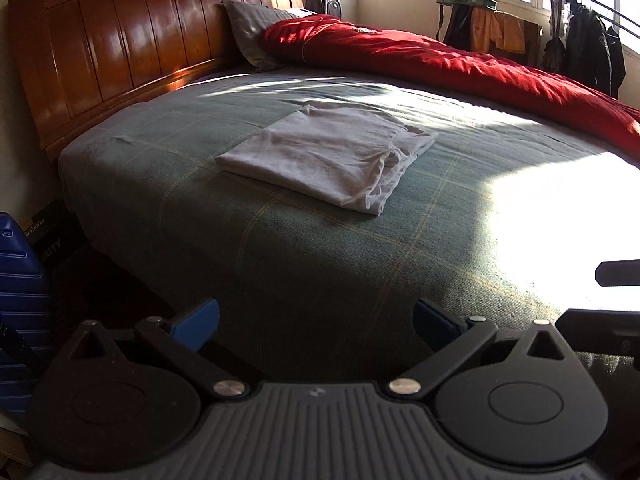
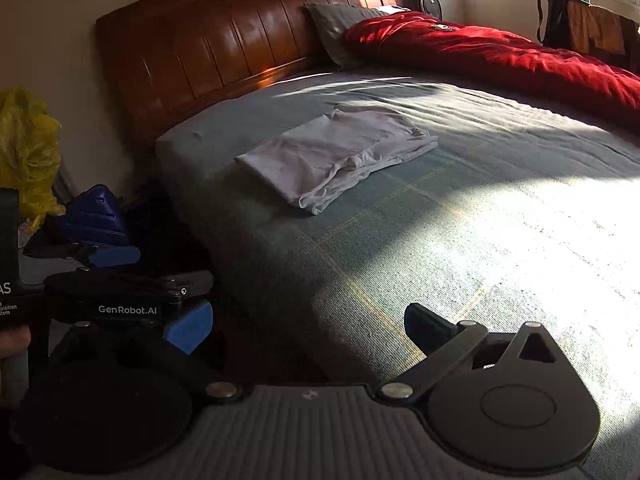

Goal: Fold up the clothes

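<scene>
A white garment (image 1: 328,156) lies folded into a flat rectangle on the green checked bedspread (image 1: 280,248), seen also in the right wrist view as the same white garment (image 2: 336,156). My left gripper (image 1: 316,320) is open, its blue pads wide apart and empty, held well back from the garment at the bed's near edge. My right gripper (image 2: 308,326) is open too, with nothing between its fingers, equally far from the cloth. The left gripper's body (image 2: 128,284) shows at the left of the right wrist view.
A wooden headboard (image 1: 120,48) stands at the back left, with a grey pillow (image 1: 252,32) and a red duvet (image 1: 460,64) along the far side. A blue suitcase (image 1: 20,292) and a yellow bag (image 2: 24,148) sit on the floor left of the bed. Clothes hang by the window (image 1: 588,44).
</scene>
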`<state>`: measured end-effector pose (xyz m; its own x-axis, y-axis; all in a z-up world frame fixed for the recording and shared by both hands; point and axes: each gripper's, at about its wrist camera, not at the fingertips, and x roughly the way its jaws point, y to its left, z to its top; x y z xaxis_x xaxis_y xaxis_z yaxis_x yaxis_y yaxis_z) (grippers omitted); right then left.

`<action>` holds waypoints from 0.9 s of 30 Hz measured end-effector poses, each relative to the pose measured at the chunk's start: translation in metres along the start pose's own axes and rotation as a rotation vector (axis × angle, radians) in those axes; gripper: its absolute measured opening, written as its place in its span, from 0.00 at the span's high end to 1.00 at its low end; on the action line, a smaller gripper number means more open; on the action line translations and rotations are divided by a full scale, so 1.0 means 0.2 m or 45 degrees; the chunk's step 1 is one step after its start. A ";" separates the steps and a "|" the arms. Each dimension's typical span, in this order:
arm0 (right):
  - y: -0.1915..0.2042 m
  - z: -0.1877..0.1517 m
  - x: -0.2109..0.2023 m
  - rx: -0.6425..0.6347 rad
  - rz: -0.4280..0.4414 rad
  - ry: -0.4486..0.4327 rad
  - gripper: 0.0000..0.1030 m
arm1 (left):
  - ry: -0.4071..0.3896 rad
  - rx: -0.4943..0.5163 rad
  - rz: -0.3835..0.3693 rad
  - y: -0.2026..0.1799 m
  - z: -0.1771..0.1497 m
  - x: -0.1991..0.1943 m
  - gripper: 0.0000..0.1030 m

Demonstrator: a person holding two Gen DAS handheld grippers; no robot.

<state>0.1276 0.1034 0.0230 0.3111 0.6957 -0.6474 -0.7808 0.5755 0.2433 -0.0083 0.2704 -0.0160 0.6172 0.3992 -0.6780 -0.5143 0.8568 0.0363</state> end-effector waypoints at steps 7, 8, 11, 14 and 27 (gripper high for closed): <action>0.05 -0.03 -0.02 -0.003 -0.097 0.022 0.00 | 0.007 -0.036 0.009 0.02 0.01 -0.13 0.01; 0.05 -0.04 -0.03 -0.009 -0.112 0.018 0.00 | -0.002 -0.038 0.014 0.02 0.03 -0.15 0.01; 0.07 -0.01 -0.06 -0.036 -0.140 -0.003 0.00 | -0.062 -0.029 0.046 0.04 0.08 -0.24 0.01; 0.09 0.03 -0.11 -0.074 -0.163 -0.035 0.00 | -0.131 -0.022 0.086 0.06 0.13 -0.33 0.01; 0.21 -0.09 -0.24 -0.106 -0.145 -0.073 0.00 | -0.053 -0.045 0.048 0.01 -0.04 -0.43 0.01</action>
<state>0.0713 0.0864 0.0517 0.4290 0.6527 -0.6245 -0.7799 0.6164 0.1085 -0.0669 0.2345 0.0357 0.6211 0.4448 -0.6453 -0.5577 0.8293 0.0348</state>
